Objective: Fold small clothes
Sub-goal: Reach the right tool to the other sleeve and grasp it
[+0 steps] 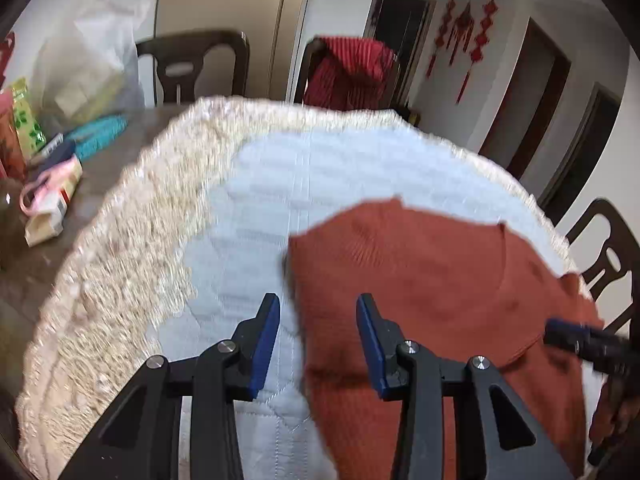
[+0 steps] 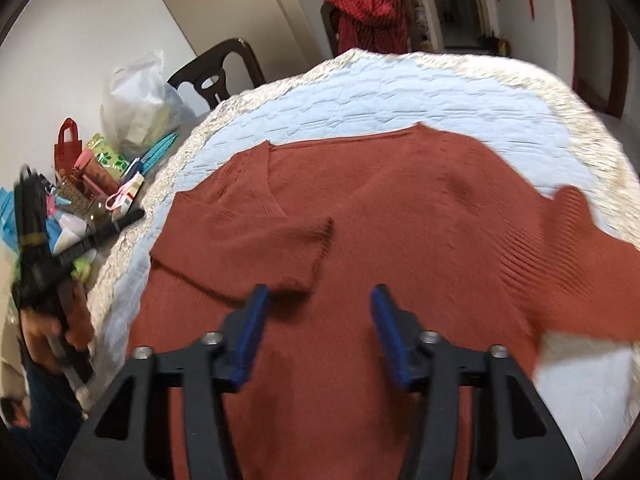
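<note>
Sweater (image 2: 360,220) — folded sleeve (image 2: 256,248) shows only from right wrist.

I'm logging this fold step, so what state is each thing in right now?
Rust sweater: spread flat on the quilted mat, one sleeve folded in across the body.
Quilted mat: laid flat over the table.
Left gripper: open, nothing between the jaws.
Right gripper: open, above the sweater, holding nothing.
Red garment: draped over a chair back.
</note>
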### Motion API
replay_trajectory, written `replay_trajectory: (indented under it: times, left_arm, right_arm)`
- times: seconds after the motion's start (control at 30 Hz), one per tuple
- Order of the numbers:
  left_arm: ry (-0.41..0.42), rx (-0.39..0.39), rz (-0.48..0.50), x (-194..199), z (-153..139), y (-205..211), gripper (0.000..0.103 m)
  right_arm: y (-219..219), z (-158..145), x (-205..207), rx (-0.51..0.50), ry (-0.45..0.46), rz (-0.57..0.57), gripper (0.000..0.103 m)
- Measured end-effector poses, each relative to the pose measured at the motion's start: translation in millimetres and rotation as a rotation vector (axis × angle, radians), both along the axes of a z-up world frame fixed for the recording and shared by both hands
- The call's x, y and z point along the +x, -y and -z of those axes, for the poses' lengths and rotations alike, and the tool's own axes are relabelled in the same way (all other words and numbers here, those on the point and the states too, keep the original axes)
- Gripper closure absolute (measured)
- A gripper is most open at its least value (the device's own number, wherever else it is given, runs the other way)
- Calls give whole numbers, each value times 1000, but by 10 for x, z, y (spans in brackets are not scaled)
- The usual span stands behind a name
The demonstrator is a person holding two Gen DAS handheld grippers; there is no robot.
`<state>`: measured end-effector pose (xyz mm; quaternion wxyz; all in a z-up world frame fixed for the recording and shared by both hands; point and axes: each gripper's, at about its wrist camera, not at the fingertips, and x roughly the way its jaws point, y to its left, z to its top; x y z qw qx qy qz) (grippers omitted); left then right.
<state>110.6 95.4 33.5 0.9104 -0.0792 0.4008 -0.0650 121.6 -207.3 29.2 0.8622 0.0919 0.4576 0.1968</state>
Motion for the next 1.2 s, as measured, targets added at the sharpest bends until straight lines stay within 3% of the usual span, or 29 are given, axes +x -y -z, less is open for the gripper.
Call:
replay_trajectory:
  times: [0.2, 0.27, 0.3, 0.33, 0.57, 0.63, 0.73, 0.93, 1.1, 1.2]
  left_arm:
    - [-43, -5, 19, 25, 181, 72, 66]
    - [-39, -13, 25, 20, 201, 67, 71]
    - [-36, -21, 28, 17, 203, 69, 74]
    - [-34, -25, 32, 17, 207, 69, 77]
    - [-14, -25, 24, 58, 212, 61, 77]
    - [-15, -23, 23, 105, 217, 62, 77]
    - [-16, -25, 24, 129, 228, 70, 77]
    - [3, -36, -3, 103, 137, -4, 77]
    - [58, -42, 36, 71, -26, 89, 77]
    - [9, -22, 68, 123, 112, 187, 77]
  right_arm:
    - [-229, 162, 410, -25, -66, -21, 53]
    - [-278, 147, 466, -55, -58, -29, 65]
    - [-267, 147, 478, -60, -59, -23, 88]
    - [-259, 145, 502, -51, -66, -27, 98]
    - [-123, -95, 557, 54, 30, -28, 100]
    - [-93, -112, 607, 80, 22, -21, 100]
    - [-109, -4, 661, 39, 10, -23, 100]
    - [20, 179, 842, 70, -74, 22, 98]
    - [76, -44, 572, 52, 7, 29, 96]
    - [1, -29, 427, 46, 5, -21, 96]
